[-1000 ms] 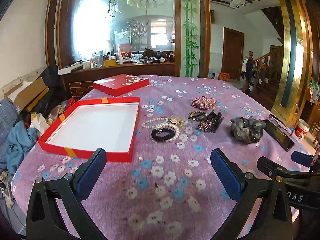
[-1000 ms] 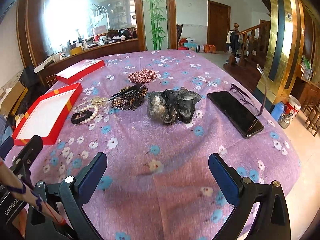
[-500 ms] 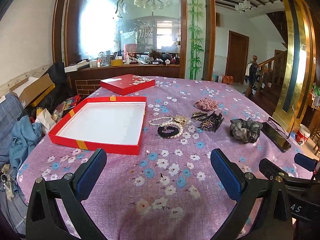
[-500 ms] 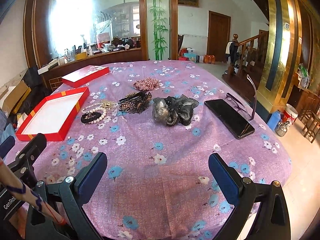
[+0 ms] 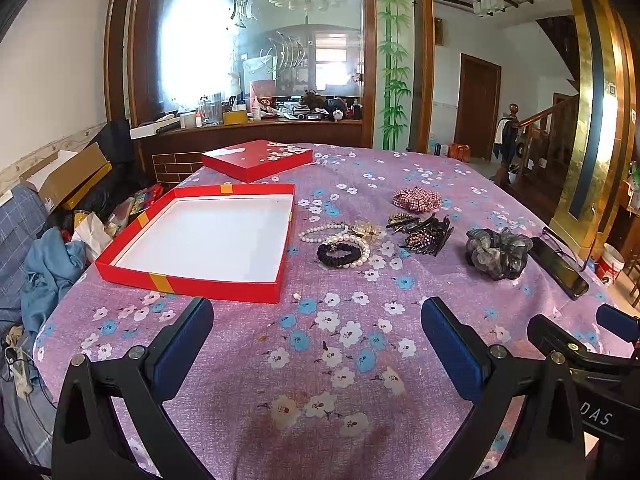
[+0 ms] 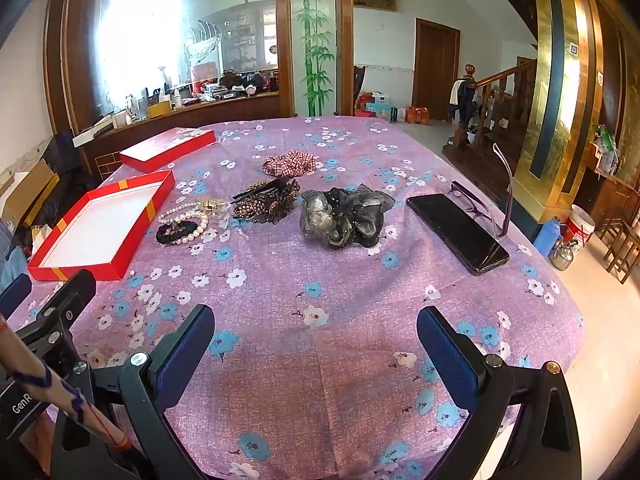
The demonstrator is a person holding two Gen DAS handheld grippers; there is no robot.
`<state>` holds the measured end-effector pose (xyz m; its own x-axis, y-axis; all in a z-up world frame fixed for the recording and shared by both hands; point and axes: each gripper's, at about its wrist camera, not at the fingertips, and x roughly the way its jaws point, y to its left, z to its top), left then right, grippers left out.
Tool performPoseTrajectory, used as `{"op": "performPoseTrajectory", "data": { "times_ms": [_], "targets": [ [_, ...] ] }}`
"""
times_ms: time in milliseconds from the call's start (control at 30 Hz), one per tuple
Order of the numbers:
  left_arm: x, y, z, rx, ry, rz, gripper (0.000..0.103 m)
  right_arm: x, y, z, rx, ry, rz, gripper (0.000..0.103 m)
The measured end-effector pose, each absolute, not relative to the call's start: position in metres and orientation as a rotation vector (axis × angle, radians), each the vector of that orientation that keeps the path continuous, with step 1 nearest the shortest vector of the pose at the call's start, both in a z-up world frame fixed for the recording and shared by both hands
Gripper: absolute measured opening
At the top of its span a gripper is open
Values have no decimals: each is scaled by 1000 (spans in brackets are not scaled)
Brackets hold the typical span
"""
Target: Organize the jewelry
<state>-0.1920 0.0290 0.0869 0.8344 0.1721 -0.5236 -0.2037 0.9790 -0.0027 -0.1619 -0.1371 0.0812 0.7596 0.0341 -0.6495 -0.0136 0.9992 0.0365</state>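
Observation:
An open red box (image 5: pixel 208 240) with a white inside lies on the purple flowered tablecloth (image 5: pixel 320 360), seen also as the red box (image 6: pixel 100 224) in the right wrist view. Right of it lie pearl strands and a black bracelet (image 5: pixel 344 246), dark hair clips (image 5: pixel 424 232), a checked scrunchie (image 5: pixel 416 200) and a grey-black scrunchie (image 6: pixel 344 216). My left gripper (image 5: pixel 318 344) is open and empty near the front edge. My right gripper (image 6: pixel 316 356) is open and empty too, well short of the grey-black scrunchie.
The red lid (image 5: pixel 256 160) lies behind the box. A black phone (image 6: pixel 456 232) and glasses (image 6: pixel 488 200) rest at the table's right. Clutter and a cardboard box (image 5: pixel 68 176) sit off the left edge. The right gripper's body (image 5: pixel 580 356) shows low right in the left wrist view.
Both grippers have pulled back and risen, so the table and its items look farther away. Nothing on the table has moved; both stay open.

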Motion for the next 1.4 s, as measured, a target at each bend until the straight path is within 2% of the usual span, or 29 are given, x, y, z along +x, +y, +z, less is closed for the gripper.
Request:
{"op": "performPoseTrajectory", "data": {
  "times_ms": [1133, 1400],
  "targets": [
    [-187, 40, 77, -72, 582, 232, 103, -156, -139, 75, 33, 733, 30, 102],
    [-161, 68, 96, -38, 634, 184, 103, -138, -174, 99, 111, 730, 103, 102]
  ]
}}
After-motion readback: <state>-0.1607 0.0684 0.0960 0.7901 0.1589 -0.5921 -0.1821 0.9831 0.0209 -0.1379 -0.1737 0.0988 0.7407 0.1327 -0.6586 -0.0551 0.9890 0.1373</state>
